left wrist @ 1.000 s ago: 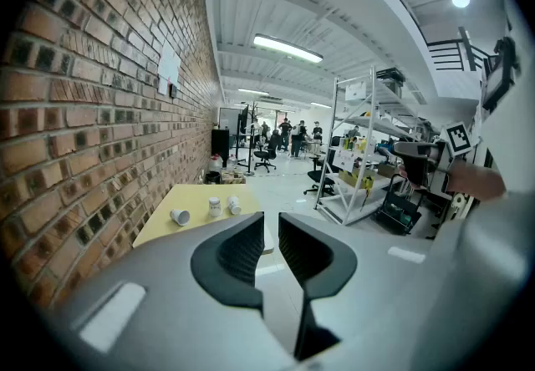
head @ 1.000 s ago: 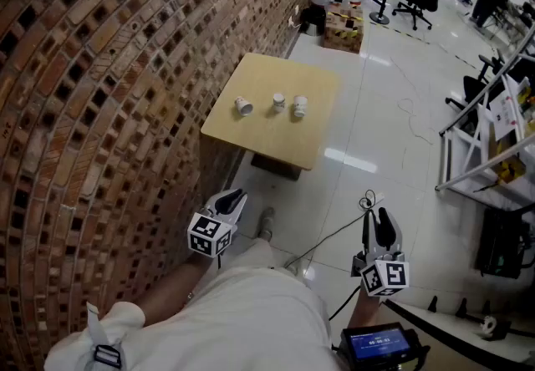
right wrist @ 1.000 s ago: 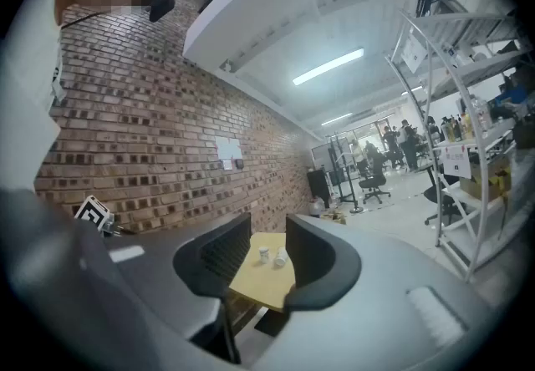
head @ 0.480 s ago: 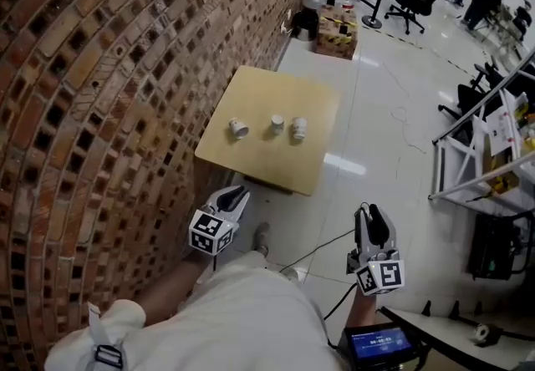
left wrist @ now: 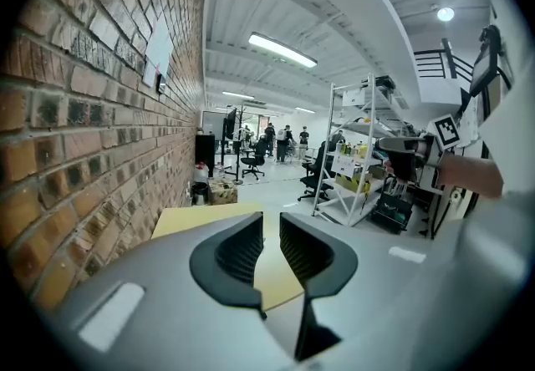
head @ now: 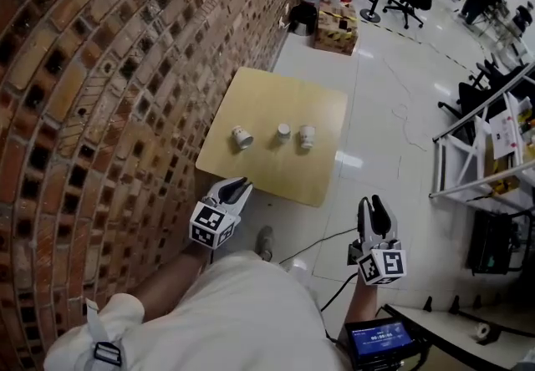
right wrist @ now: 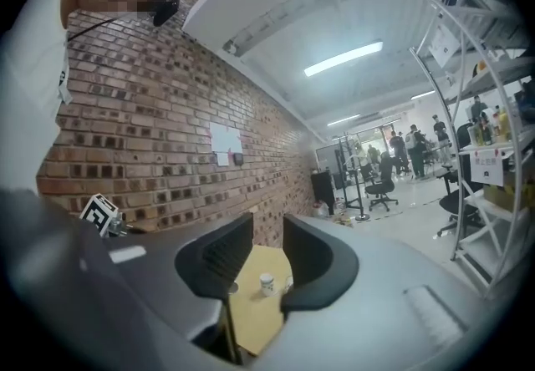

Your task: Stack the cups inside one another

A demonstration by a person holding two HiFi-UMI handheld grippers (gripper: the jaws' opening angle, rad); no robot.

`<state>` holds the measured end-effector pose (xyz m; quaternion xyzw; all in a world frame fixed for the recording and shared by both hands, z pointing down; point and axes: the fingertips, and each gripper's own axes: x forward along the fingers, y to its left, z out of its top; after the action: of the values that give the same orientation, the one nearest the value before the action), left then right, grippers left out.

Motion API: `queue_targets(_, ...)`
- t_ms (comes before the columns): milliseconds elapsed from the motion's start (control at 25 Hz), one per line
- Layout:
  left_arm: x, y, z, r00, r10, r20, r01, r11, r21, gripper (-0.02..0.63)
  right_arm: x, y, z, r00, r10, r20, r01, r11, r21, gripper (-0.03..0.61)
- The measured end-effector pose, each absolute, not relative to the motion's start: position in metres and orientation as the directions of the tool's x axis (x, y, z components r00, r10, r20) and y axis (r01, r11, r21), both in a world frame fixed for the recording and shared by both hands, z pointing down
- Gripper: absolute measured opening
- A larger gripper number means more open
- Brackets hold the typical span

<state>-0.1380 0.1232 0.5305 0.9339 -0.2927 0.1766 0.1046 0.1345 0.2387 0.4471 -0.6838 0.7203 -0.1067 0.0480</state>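
On the table (head: 276,94), head view shows three cups (head: 284,133) — right gripper view, one cup (right wrist: 267,282).

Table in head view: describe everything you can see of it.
The table has a square, pale wood-look top with rounded corners. One edge runs along the brick wall, and it stands on a glossy white floor. Three small white cups sit in a row across its middle. Its legs are hidden.
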Motion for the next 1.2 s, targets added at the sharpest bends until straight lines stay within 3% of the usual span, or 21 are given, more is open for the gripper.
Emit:
queue_targets(680,-0.116,0.083,0.543,0.819,-0.415,0.396,-0.481,-0.873,0.079,0.089,0.154,0.238,0.449,0.106,-0.991,0.080,-0.967,-0.121,-0.223,0.109)
queue_targets(920,-0.097,0.075,0.554,0.800,-0.412,0.436,-0.491,-0.867,0.083,0.098,0.166,0.214,0.460,0.052,-0.994,0.092,-0.965,-0.074,-0.251,0.109)
queue_targets(1200,-0.070,0.043,0.585,0.714,-0.459,0.528,-0.573,-0.817,0.064,0.106,0.187,0.152,0.491,-0.123,-0.980,0.159,-0.960,0.077,-0.269,0.109)
